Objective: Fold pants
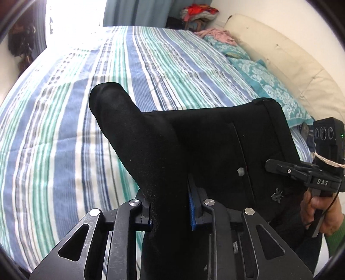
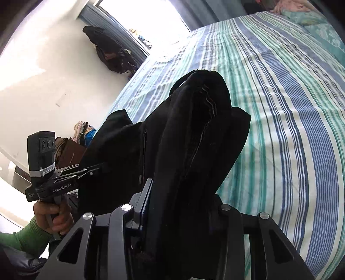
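Both grippers clamp black pants, held up above striped bed. L gripper pinches a thick fabric bunch between its 2 fingers; R gripper grips a folded bundle w/ seam edge showing.

L view only: button and small bug emblem on flat panel, teal pillows, cream headboard, clothes pile.

R view only: white wall, dark coat hanging by window.

Pants look plain black, bunched, 1 rounded end sticking up.
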